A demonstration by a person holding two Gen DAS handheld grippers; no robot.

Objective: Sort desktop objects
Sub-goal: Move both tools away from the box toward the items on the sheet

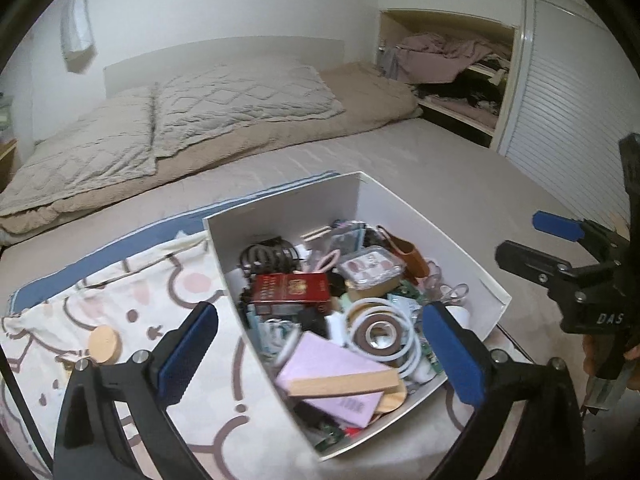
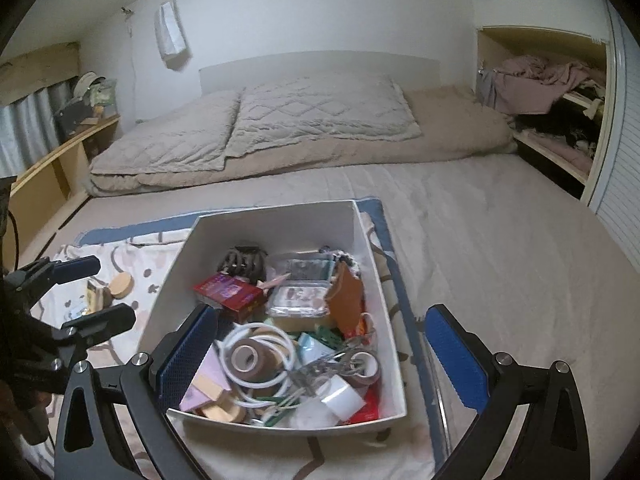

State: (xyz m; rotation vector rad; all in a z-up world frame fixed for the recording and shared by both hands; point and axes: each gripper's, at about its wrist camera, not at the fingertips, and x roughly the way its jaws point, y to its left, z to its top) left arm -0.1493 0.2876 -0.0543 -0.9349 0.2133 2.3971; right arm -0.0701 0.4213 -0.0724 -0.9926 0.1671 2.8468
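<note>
The white box [image 1: 288, 216] of jumbled desktop objects sits on a patterned cloth [image 1: 132, 292] on the bed, at 12 o'clock from both grippers. The left gripper [image 1: 320, 344] and right gripper [image 2: 324, 356] both hover with jaws wide apart, holding nothing. A wooden disc [image 1: 105, 344] lies on the cloth at 9 o'clock of the box. Under the tape roll [image 1: 378, 330] and pink pad [image 1: 336, 372] the clutter blurs; the small items left of the disc are unreadable.
</note>
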